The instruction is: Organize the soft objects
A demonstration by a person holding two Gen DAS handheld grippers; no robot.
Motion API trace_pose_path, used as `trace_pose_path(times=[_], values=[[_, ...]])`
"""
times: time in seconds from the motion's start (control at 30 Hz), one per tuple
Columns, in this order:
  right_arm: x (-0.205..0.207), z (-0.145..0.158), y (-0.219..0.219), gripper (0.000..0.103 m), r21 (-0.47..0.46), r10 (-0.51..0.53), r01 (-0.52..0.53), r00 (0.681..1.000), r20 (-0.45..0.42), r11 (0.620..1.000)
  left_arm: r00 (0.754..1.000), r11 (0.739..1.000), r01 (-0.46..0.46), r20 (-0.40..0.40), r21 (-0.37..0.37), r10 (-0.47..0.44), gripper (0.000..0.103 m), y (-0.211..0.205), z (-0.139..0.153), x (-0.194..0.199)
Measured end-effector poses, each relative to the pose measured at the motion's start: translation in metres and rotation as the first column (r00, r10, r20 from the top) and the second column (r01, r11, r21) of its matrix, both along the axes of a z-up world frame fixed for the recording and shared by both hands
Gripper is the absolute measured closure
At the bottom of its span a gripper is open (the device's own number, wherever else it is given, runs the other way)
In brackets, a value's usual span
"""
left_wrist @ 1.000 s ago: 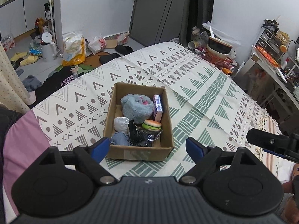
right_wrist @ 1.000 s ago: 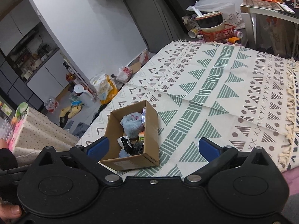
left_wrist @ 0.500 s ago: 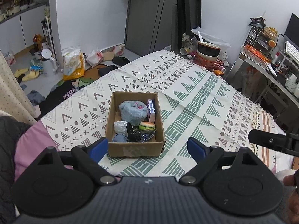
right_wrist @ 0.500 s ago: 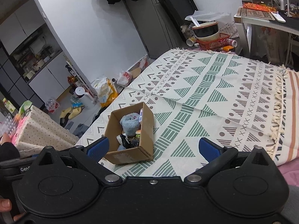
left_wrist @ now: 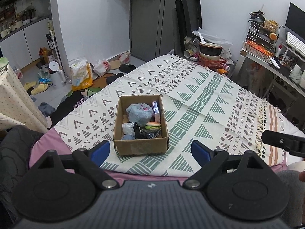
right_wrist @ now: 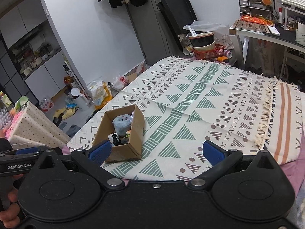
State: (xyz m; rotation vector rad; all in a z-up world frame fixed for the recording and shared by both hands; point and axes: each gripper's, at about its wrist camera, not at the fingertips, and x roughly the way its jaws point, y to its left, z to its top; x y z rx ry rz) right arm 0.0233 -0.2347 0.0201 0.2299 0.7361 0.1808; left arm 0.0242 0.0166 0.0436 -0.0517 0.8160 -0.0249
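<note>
A cardboard box (left_wrist: 141, 145) stands on the patterned blanket (left_wrist: 209, 103) near the bed's front edge. Inside lie a fluffy blue plush (left_wrist: 140, 112), a small burger toy (left_wrist: 153, 125), a white soft piece (left_wrist: 128, 127), a black crinkled item (left_wrist: 144, 133) and a card pack (left_wrist: 156, 110) along the right wall. My left gripper (left_wrist: 150, 150) hangs open just short of the box, nothing between its fingers. The right gripper (right_wrist: 155, 150) is open too, lying right of the box (right_wrist: 122, 133) and further back. The plush (right_wrist: 122, 123) shows above the box rim.
The bed's front edge shows pink sheet (left_wrist: 47, 150). A red basket with bowls (left_wrist: 211, 57) sits past the bed's far end, a desk (left_wrist: 276, 63) to the right. Bags, slippers and a white jug (left_wrist: 56, 74) litter the floor at left. A dotted cloth-covered stand (right_wrist: 36, 126) is at left.
Both grippers have pulled back and risen from the box, which now looks smaller and further off. The box's contents have not shifted. Both stay open.
</note>
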Motion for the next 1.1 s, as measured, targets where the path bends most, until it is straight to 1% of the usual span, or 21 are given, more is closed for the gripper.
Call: trace_pose_path(times=[0.43,0.83,1.1], values=[[-0.022,0.007,-0.004,0.000,-0.040,-0.004,0.005,1.000,0.028,0.999,1.000,0.999,0.008,0.025,0.034,-0.009,0.012,-0.007,0.009,-0.026],[-0.026,0.008,-0.009,0.000,-0.047,-0.015,0.016,1.000,0.026,0.999,0.999,0.999,0.008,0.041,0.031,-0.009,0.012,-0.008,0.017,-0.037],[-0.029,0.007,-0.010,0.000,-0.051,-0.023,0.024,0.999,0.032,0.998,0.999,1.000,0.009,0.039,0.025,-0.010,0.012,-0.010,0.017,-0.036]])
